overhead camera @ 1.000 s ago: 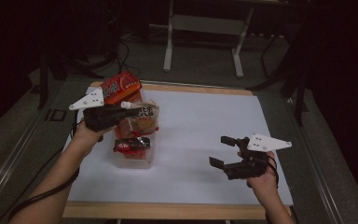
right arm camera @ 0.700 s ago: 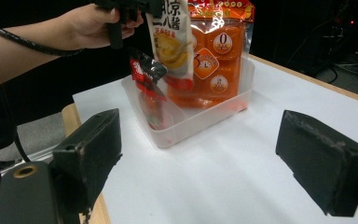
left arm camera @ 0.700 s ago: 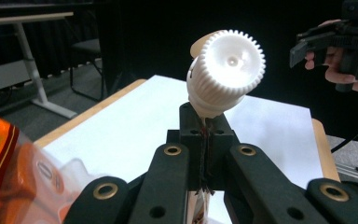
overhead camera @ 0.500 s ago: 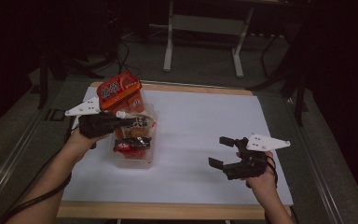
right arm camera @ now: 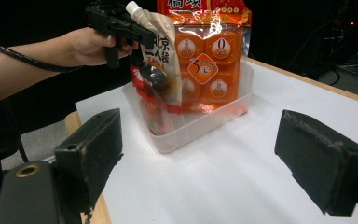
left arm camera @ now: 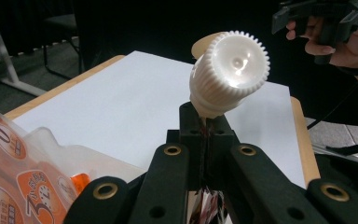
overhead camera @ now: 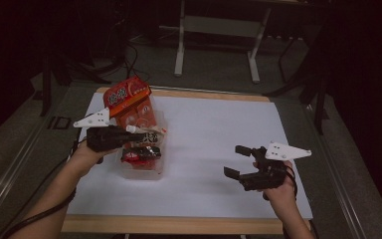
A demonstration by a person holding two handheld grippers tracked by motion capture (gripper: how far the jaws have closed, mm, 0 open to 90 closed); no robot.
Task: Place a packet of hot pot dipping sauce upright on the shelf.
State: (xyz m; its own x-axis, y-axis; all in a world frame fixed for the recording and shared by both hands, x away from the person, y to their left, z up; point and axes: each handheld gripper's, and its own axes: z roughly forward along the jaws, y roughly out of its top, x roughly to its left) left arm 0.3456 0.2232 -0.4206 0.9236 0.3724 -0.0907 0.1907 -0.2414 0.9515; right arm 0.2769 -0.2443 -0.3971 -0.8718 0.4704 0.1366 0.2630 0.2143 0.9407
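Left hand-held gripper clamped on pouch below cap — could slip, snagging bin at 9 o'clock; right hand-held gripper wide open, empty.

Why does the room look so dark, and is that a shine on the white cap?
High view: only the white table sheet is lit; the surroundings fall to black. Left gripper view: the spout pouch's white cap, held by the left gripper, shows a bright glare spot, and the near jaws look soft. Right gripper view: the right gripper jaws blur, while the orange packet stays sharp.
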